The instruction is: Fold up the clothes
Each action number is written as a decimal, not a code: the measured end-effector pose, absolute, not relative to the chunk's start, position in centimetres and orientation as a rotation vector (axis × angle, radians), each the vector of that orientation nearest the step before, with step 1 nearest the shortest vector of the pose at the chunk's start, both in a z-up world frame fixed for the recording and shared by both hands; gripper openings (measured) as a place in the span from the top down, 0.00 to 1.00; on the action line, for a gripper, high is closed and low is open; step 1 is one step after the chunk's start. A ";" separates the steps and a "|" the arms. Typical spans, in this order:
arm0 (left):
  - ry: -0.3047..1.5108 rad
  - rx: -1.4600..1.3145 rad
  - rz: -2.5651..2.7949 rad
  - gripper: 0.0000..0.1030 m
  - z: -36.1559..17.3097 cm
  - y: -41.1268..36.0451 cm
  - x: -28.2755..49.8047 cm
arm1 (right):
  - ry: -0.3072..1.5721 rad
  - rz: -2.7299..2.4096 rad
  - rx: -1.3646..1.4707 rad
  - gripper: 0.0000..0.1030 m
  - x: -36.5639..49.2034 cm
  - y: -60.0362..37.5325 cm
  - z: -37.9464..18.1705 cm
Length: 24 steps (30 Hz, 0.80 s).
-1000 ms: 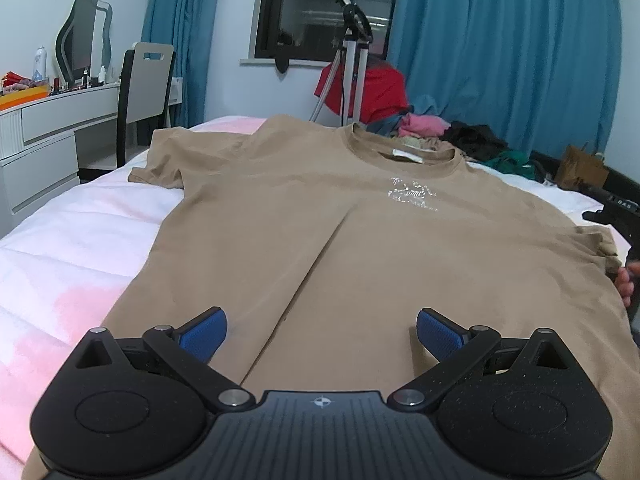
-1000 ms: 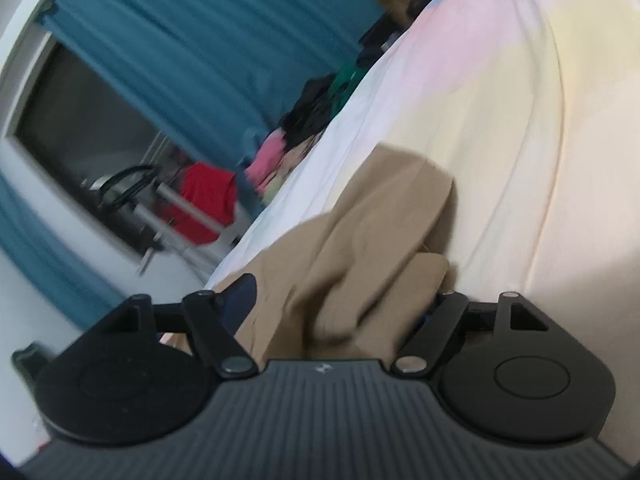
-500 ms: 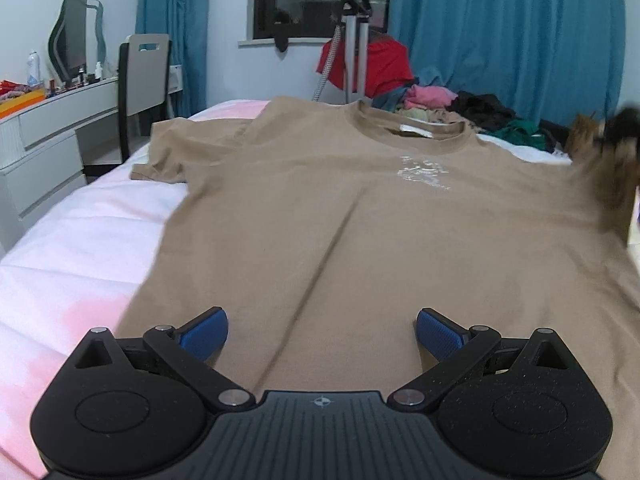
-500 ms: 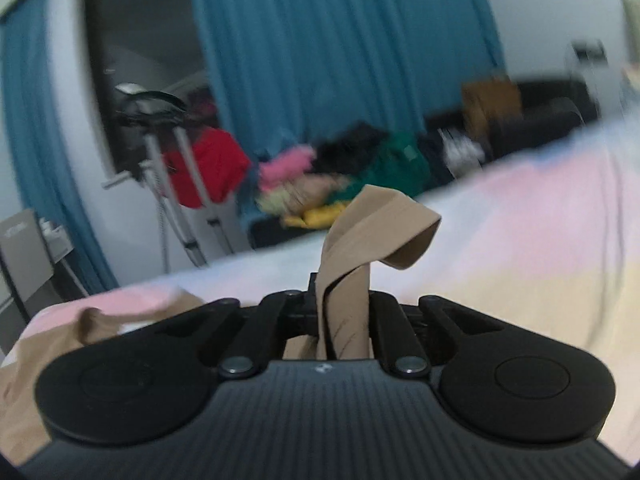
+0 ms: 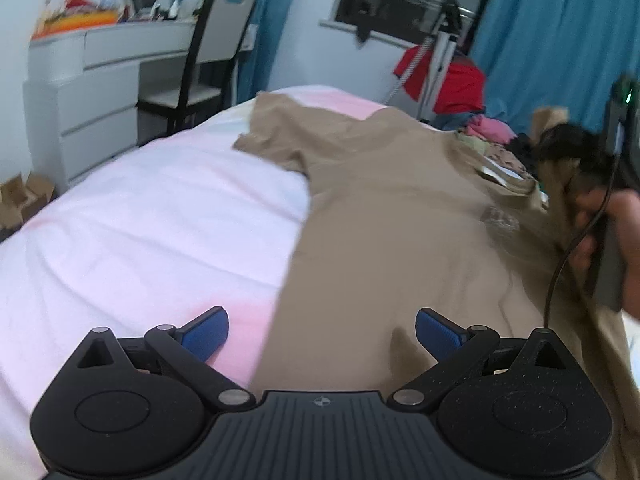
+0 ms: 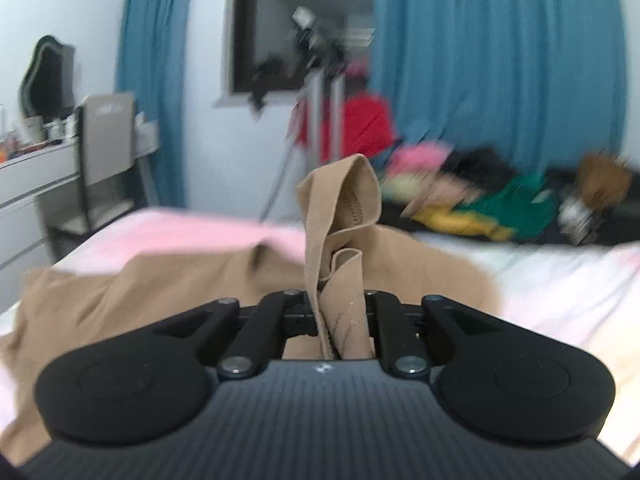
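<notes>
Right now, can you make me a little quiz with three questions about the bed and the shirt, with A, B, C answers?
1. Where does the T-shirt lie?
A. on the bed
B. on the chair
C. on the floor

2. What colour are the curtains?
A. yellow
B. blue
C. white

3. What is the left gripper doing?
A. pinching a sock
B. squeezing the sleeve
C. open, holding nothing

Answers:
1 A: the tan shirt is spread over the pink and white bedding.
2 B: blue cloth hangs on both sides of the window.
3 C: its blue pads stand wide apart above the shirt; the sleeve sits pinched in the right gripper.
</notes>
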State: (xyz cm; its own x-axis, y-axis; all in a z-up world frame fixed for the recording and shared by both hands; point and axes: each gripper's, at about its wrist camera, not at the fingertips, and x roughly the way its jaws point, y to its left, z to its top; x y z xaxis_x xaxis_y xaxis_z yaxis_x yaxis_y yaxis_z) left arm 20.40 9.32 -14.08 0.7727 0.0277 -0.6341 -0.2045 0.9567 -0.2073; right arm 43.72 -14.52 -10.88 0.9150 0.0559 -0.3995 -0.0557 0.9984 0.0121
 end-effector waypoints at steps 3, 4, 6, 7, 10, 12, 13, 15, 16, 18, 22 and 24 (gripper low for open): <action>0.667 -0.206 0.142 0.02 -14.2 9.1 20.6 | 0.509 0.143 -0.002 0.19 44.3 -13.5 -13.3; 0.663 -0.176 0.141 0.02 -14.2 8.8 20.6 | 0.496 0.175 -0.015 0.16 43.3 -13.1 -13.5; 0.657 -0.136 0.137 0.02 -14.3 8.1 20.7 | 0.491 0.204 0.016 0.16 41.7 -13.8 -13.2; 0.654 -0.123 0.134 0.02 -14.3 7.8 20.7 | 0.488 0.217 0.032 0.16 40.8 -14.2 -13.1; 0.642 -0.096 0.120 0.02 -14.2 6.9 20.6 | 0.463 0.228 0.065 0.16 36.7 -15.4 -11.1; 0.636 -0.080 0.114 0.03 -14.1 6.3 20.3 | 0.457 0.232 0.094 0.16 32.8 -16.4 -9.7; 0.633 -0.073 0.108 0.03 -14.0 6.0 20.0 | 0.456 0.232 0.117 0.16 30.7 -16.7 -9.2; 0.620 -0.052 0.091 0.03 -13.5 5.2 19.3 | 0.464 0.234 0.148 0.16 25.9 -17.0 -8.0; 0.613 -0.032 0.086 0.03 -13.2 4.6 18.8 | 0.460 0.235 0.157 0.16 23.2 -17.4 -7.6; 0.593 0.010 0.068 0.03 -12.4 3.3 17.4 | 0.454 0.230 0.174 0.16 17.8 -18.3 -7.0; 0.585 0.079 0.027 0.03 -10.9 -0.1 14.3 | 0.438 0.180 0.163 0.16 10.8 -20.9 -6.8; 0.599 0.113 0.005 0.03 -9.6 -2.5 12.5 | 0.420 0.131 0.190 0.16 9.4 -22.6 -7.0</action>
